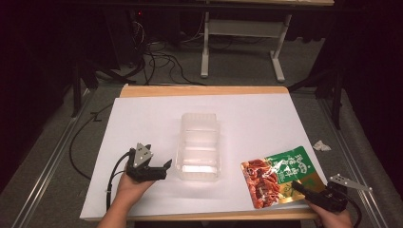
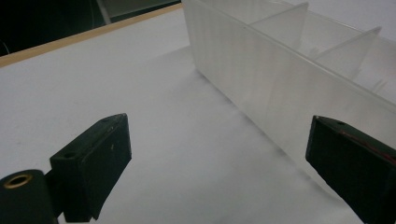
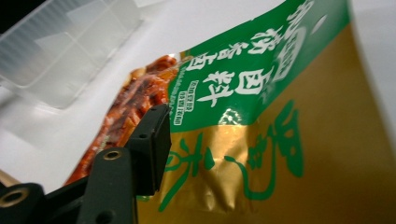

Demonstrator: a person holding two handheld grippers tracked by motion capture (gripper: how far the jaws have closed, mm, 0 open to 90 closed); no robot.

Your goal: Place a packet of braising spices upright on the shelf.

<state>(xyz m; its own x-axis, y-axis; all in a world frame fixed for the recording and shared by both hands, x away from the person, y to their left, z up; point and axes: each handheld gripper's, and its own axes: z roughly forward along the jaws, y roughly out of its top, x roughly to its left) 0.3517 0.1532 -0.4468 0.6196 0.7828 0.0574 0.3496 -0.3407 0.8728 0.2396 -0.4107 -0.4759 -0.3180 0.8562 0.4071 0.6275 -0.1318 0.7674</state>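
From the high view, a clear, ribbed plastic tray [image 1: 199,147] with dividers sits in the middle of the white tabletop [image 1: 142,114]. The left gripper [image 1: 159,170] rests just beside the tray's near left corner, jaws spread wide and empty, held in the person's left hand [image 1: 128,187]. Over at the table's near right corner lies a glossy snack pouch [image 1: 278,178], green and gold with red meat pictured on it. The right gripper [image 1: 299,186] is right at the pouch's near edge, the right hand [image 1: 332,216] behind it. A small crumpled white scrap [image 1: 321,146] lies on the grey floor off the right edge.

On to the left gripper view: both black jaws stand far apart with bare white surface between them, and the translucent tray wall [image 2: 261,84] runs along the right, close to the right-hand jaw.

Now the right gripper view: the pouch [image 3: 280,140] looms large, one black jaw pressed over its face. The other jaw is hidden behind the foil, so it looks clamped on the pouch, though that isn't certain. The tray [image 3: 60,51] sits at upper left.
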